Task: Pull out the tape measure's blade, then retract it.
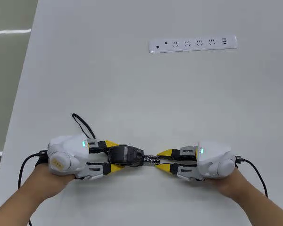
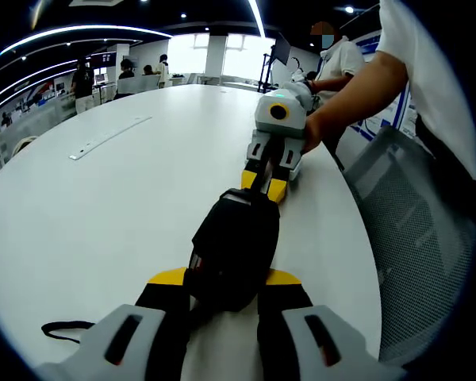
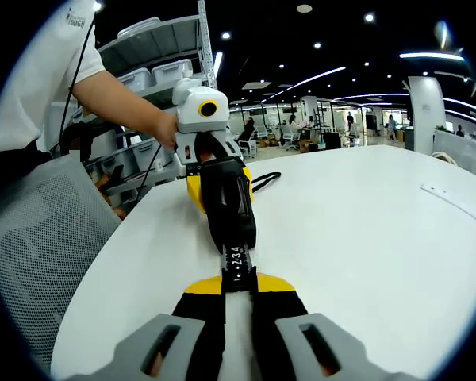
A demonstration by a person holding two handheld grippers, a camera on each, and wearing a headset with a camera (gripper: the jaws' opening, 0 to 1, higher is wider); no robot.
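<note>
A black tape measure (image 1: 126, 155) lies near the table's front edge, held between the yellow-tipped jaws of my left gripper (image 1: 111, 156), which is shut on its case (image 2: 234, 246). A short length of blade (image 1: 151, 159) with printed numbers sticks out to the right. My right gripper (image 1: 163, 160) is shut on the blade's end (image 3: 236, 266). In the right gripper view the case (image 3: 228, 197) sits just beyond the blade, with the left gripper (image 3: 197, 171) behind it. The tape's black wrist strap (image 1: 83, 124) loops away behind the left gripper.
A white power strip (image 1: 193, 44) lies at the far side of the white table (image 1: 132, 84). Cables trail from both grippers toward the front edge. A grey mesh chair (image 2: 428, 230) stands beside the table. People stand far off in the room.
</note>
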